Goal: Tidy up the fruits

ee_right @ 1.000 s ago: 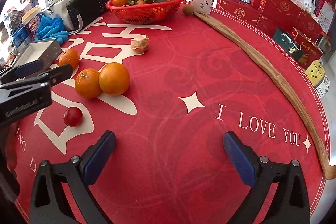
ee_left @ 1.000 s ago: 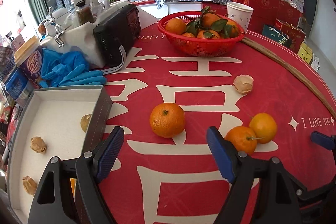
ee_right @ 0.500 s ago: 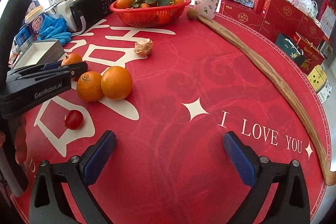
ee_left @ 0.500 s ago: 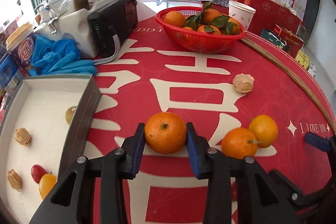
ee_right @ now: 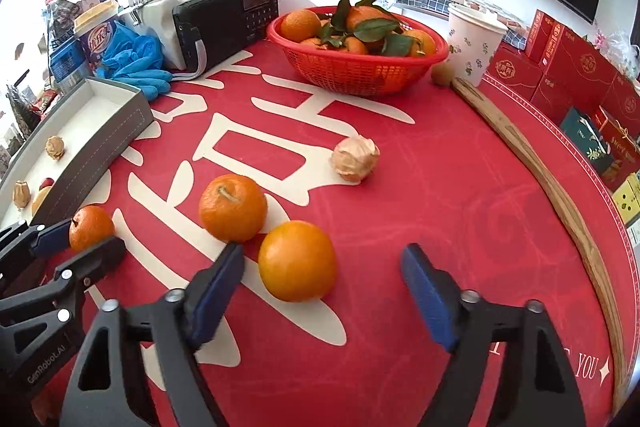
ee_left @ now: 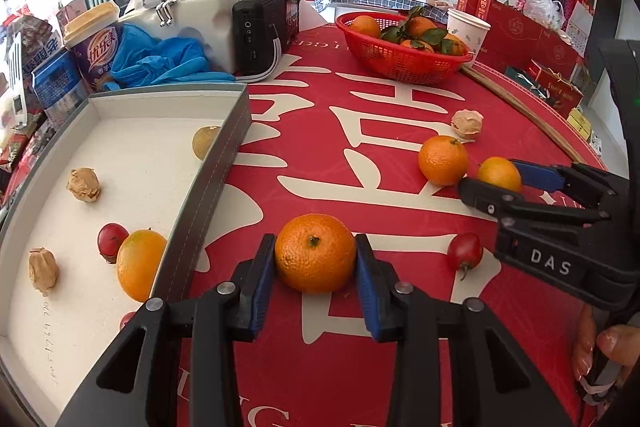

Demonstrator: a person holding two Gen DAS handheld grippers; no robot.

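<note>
Since a second ago my right gripper (ee_right: 322, 291) has moved in from the bare cloth toward the two loose oranges, and my left gripper (ee_left: 316, 277), which was wide open back then, has squeezed onto a mandarin (ee_left: 315, 253). The red tablecloth (ee_right: 440, 195) with big cream letters covers the whole table. At its left edge lies the grey box (ee_left: 224, 163) with a white inside, and in it I see a smooth orange (ee_left: 140, 269), a small red fruit (ee_left: 112, 237), three papery husk fruits, the nearest one (ee_left: 43, 271), and a round yellow-brown fruit (ee_left: 205, 142) against the wall. At the far side stands the red basket (ee_right: 360, 71) full of leafy mandarins, with a black radio (ee_right: 228, 19) to its left and a paper cup (ee_right: 472, 43) to its right. My left tongs pinch the mandarin from both sides, just beside the box wall; I cannot tell if it is touching the cloth. My right tongs are spread wide, with a smooth orange (ee_right: 297, 261) sitting on the cloth between the blue pads, touching neither. A second mandarin (ee_right: 233, 207) sits just beside it. A husk fruit (ee_right: 355, 158) lies farther back, and a little red fruit (ee_left: 465, 251) lies near the left tongs.
</note>
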